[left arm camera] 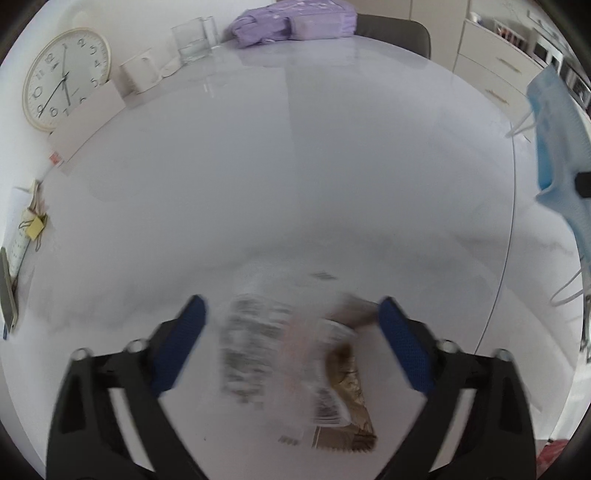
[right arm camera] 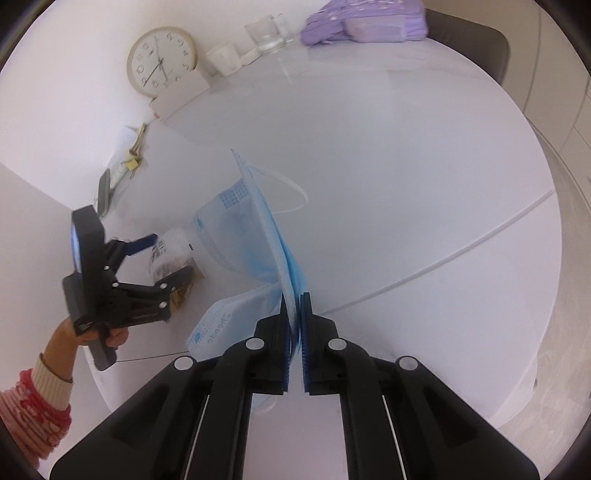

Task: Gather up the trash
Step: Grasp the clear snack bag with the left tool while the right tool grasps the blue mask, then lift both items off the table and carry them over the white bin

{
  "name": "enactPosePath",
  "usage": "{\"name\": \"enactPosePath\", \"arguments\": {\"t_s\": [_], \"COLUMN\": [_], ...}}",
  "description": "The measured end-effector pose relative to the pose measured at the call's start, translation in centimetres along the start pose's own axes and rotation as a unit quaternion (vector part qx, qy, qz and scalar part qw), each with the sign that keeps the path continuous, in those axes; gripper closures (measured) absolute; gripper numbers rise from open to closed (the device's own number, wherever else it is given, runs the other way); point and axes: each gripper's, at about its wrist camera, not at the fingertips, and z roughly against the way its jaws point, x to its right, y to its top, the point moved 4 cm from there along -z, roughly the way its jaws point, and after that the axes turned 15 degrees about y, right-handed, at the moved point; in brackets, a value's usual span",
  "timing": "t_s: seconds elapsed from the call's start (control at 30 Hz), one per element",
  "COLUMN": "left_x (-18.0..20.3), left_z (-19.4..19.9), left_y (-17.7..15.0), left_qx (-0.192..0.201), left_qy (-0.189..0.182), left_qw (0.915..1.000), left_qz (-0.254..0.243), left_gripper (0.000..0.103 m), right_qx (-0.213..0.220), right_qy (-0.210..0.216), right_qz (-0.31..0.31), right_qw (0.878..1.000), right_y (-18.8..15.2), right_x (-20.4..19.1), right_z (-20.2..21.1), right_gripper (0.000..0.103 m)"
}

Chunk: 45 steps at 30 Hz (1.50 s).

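A clear plastic wrapper (left arm camera: 266, 343) with printed text lies on the white table (left arm camera: 295, 166), over a gold-brown foil wrapper (left arm camera: 349, 391). My left gripper (left arm camera: 291, 314) is open, its blue-padded fingers on either side of these wrappers; the view is blurred. My right gripper (right arm camera: 294, 301) is shut on a blue face mask (right arm camera: 258, 229) and holds it up over the table. The mask also shows at the right edge of the left wrist view (left arm camera: 557, 147). The left gripper (right arm camera: 162, 258) and the wrappers (right arm camera: 173, 254) show at the left of the right wrist view.
Along the wall stand a round clock (left arm camera: 62, 77), a white mug (left arm camera: 142, 72), a glass (left arm camera: 192, 38) and a purple bag (left arm camera: 295, 18). A chair (left arm camera: 399, 33) is behind the table. Papers with clips (left arm camera: 31, 221) lie at the left edge.
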Motion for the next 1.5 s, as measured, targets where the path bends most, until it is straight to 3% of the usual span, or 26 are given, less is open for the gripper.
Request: {"name": "enactPosePath", "arguments": {"t_s": [0.23, 0.33, 0.57, 0.73, 0.87, 1.0, 1.13, 1.3, 1.5], "left_x": [-0.3, -0.1, -0.9, 0.0, 2.6, 7.0, 12.2, 18.9, 25.4], "left_z": [0.1, 0.5, 3.5, 9.4, 14.6, 19.8, 24.4, 28.8, 31.7], "left_y": [0.1, -0.3, -1.4, -3.8, -6.5, -9.3, -11.6, -13.9, -15.4], "left_qx": [-0.001, 0.003, -0.002, 0.005, 0.004, -0.011, -0.015, -0.024, -0.027], "left_qy": [-0.019, -0.012, 0.000, 0.004, 0.009, -0.025, -0.032, -0.066, -0.067], "left_qw": [0.9993, 0.9993, 0.9965, 0.9907, 0.9877, 0.9822, 0.9810, 0.9792, 0.9824], "left_qz": [0.033, 0.035, 0.084, 0.136, 0.156, 0.186, 0.191, 0.190, 0.172], "left_gripper": [0.051, 0.056, 0.057, 0.057, 0.057, 0.057, 0.057, 0.057, 0.057], "right_qx": [0.007, 0.008, 0.013, 0.014, 0.004, -0.008, -0.013, -0.008, -0.012], "right_qy": [0.001, 0.004, 0.019, 0.027, 0.032, 0.027, 0.025, 0.031, 0.038], "right_qz": [-0.008, -0.003, 0.016, 0.028, 0.034, 0.039, 0.045, 0.035, 0.022], "right_qw": [1.000, 1.000, 1.000, 0.999, 0.999, 0.999, 0.999, 0.999, 0.999], "right_y": [-1.4, -1.6, -2.4, -5.1, -8.8, -13.6, -19.1, -25.4, -31.0], "right_x": [0.0, -0.2, -1.4, -2.3, -2.5, -1.9, -0.7, 1.6, 4.7], "right_z": [1.1, 1.3, 1.7, 3.6, 5.8, 8.7, 12.6, 16.9, 19.7], "right_gripper": [0.097, 0.097, 0.097, 0.097, 0.097, 0.095, 0.095, 0.095, 0.095]}}
